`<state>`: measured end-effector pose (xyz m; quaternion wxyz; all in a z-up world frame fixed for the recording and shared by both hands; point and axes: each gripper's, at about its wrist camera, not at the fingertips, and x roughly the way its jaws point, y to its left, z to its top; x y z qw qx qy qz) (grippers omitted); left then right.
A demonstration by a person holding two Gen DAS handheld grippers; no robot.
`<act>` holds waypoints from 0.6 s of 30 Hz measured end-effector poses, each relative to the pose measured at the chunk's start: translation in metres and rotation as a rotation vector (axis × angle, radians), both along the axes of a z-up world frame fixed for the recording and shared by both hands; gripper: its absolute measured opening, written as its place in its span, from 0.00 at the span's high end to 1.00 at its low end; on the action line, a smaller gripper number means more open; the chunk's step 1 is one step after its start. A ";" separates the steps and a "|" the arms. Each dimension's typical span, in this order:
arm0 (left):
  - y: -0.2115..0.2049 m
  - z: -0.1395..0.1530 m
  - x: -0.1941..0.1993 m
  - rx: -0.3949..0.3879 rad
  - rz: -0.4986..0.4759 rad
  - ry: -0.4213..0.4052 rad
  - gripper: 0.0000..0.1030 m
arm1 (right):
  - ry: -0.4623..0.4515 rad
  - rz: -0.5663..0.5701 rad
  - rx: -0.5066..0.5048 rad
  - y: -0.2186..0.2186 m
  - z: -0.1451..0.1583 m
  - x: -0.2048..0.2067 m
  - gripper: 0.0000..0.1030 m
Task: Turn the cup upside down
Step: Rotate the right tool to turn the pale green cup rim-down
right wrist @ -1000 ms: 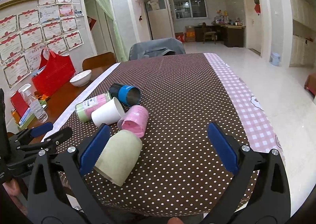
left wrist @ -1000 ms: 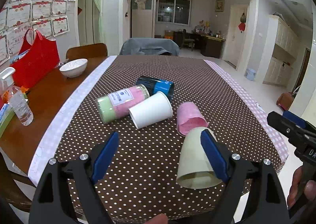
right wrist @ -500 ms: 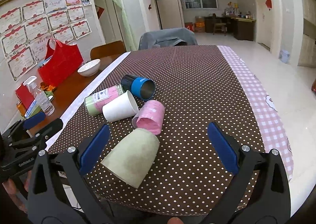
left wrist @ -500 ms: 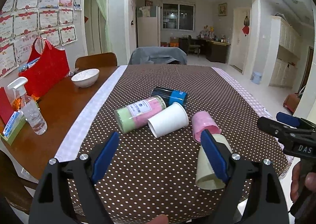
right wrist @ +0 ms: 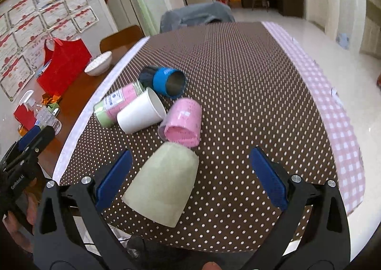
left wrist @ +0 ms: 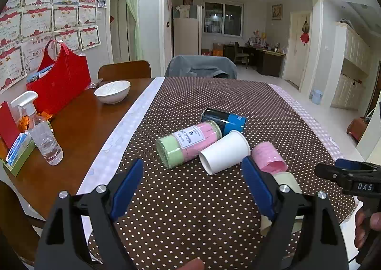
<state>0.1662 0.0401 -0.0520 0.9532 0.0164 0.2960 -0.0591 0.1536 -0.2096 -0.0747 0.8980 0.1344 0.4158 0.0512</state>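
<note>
Several cups lie on their sides on the brown dotted tablecloth (right wrist: 250,79). A pale green cup (right wrist: 164,184) lies nearest, by the front edge, rim toward me. Behind it lie a pink cup (right wrist: 183,122), a white paper cup (right wrist: 140,115), a blue-banded dark cup (right wrist: 164,80) and a pink-and-green jar (right wrist: 114,103). My right gripper (right wrist: 190,179) is open above the pale green cup's right side. My left gripper (left wrist: 193,186) is open above the cloth, left of the pale green cup (left wrist: 285,182); the white cup (left wrist: 223,152) lies ahead.
On the bare wood at left stand a white bowl (left wrist: 112,91), a red bag (left wrist: 59,79) and a spray bottle (left wrist: 40,132). Chairs (left wrist: 201,66) stand at the table's far end. The cloth's front edge (right wrist: 214,248) is close under the grippers.
Both grippers have pulled back and risen. The right view now tilts down over the pale green cup. The cups have not moved.
</note>
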 end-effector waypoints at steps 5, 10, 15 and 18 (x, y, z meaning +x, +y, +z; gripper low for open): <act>0.007 -0.002 0.010 0.005 0.000 0.011 0.19 | 0.114 -0.032 0.108 -0.007 -0.011 0.014 0.06; 0.014 -0.016 0.022 -0.006 0.001 0.055 0.19 | 0.236 -0.045 0.181 -0.005 -0.021 0.032 0.06; 0.019 -0.037 0.035 -0.027 -0.018 0.131 0.19 | 0.359 -0.046 0.190 0.004 -0.033 0.053 0.06; 0.018 -0.047 0.038 -0.029 -0.044 0.160 0.19 | 0.427 -0.044 0.203 0.011 -0.042 0.062 0.06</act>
